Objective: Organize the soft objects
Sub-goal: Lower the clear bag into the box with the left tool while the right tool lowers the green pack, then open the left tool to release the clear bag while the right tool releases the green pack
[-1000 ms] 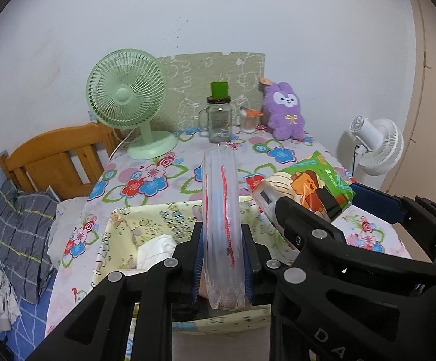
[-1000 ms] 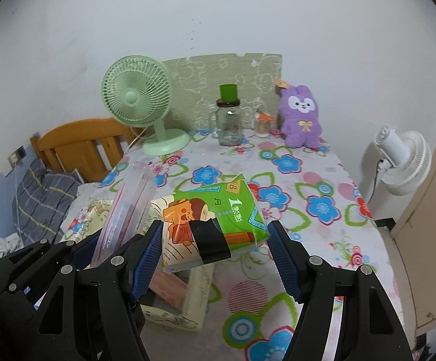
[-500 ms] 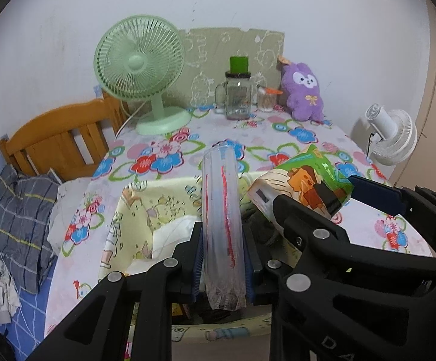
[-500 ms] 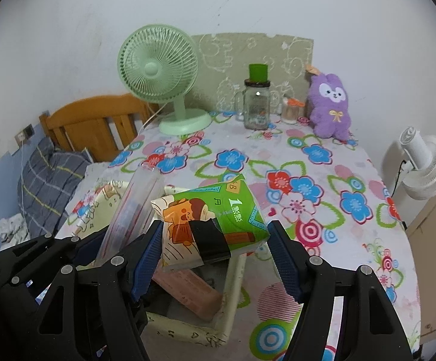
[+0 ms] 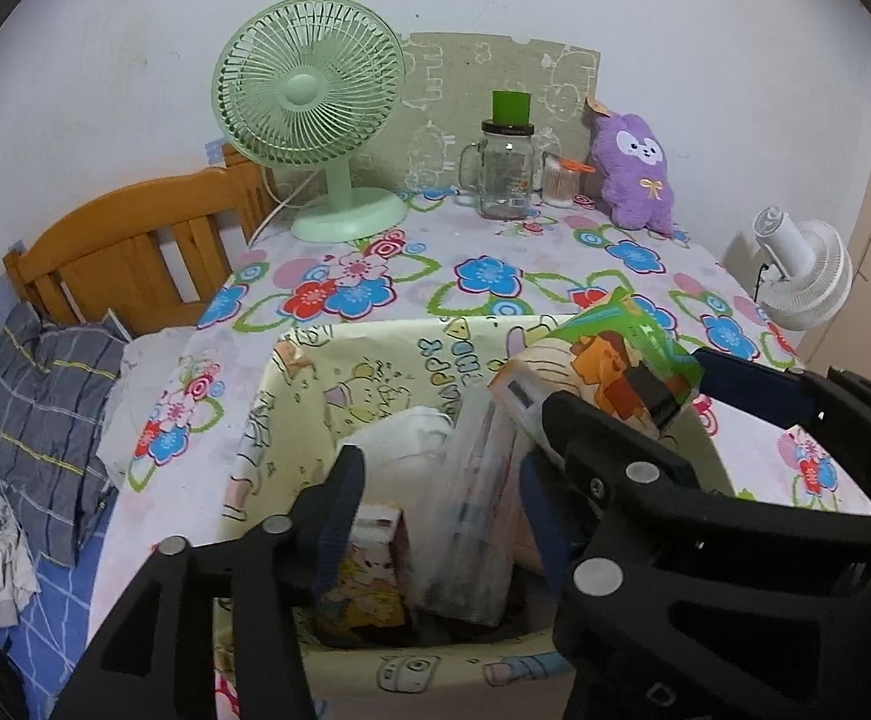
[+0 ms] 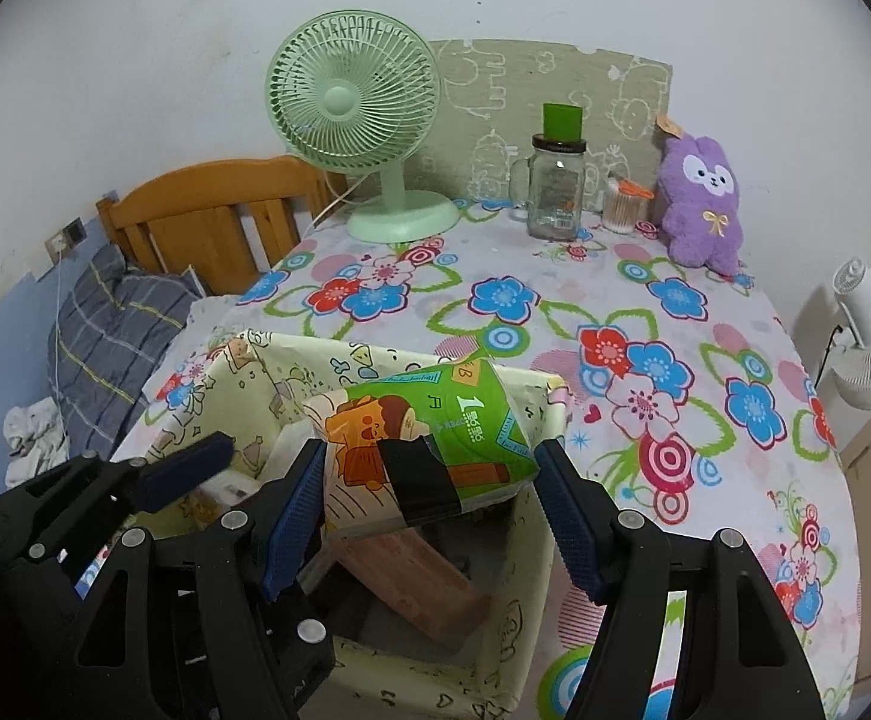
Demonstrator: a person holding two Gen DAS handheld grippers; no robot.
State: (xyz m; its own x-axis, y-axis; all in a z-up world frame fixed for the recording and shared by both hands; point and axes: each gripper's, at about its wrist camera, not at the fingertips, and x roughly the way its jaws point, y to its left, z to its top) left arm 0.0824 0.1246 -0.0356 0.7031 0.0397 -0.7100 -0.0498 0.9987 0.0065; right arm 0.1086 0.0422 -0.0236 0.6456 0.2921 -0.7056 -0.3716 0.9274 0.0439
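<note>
A pale yellow cartoon-print fabric bin (image 5: 315,396) stands on the flowered table; it also shows in the right wrist view (image 6: 531,648). My left gripper (image 5: 441,516) is open over the bin. A clear plastic bag (image 5: 465,528) stands loose inside between its jaws, beside a white packet (image 5: 405,438). My right gripper (image 6: 429,510) is shut on a green tissue pack (image 6: 429,438) and holds it over the bin's right side; the pack shows in the left wrist view (image 5: 609,366). A pink pack (image 6: 417,582) lies in the bin below it.
At the table's back stand a green desk fan (image 5: 315,114), a glass jar mug (image 5: 504,162), a cotton-swab cup (image 5: 561,180) and a purple plush (image 5: 639,168). A wooden bed frame (image 5: 117,252) and grey plaid pillow (image 5: 39,408) are left. A white fan (image 5: 807,276) is right.
My left gripper has opened and let go of the clear bag, which now rests in the bin. Both grippers moved forward and down over the bin; the right still holds the tissue pack.
</note>
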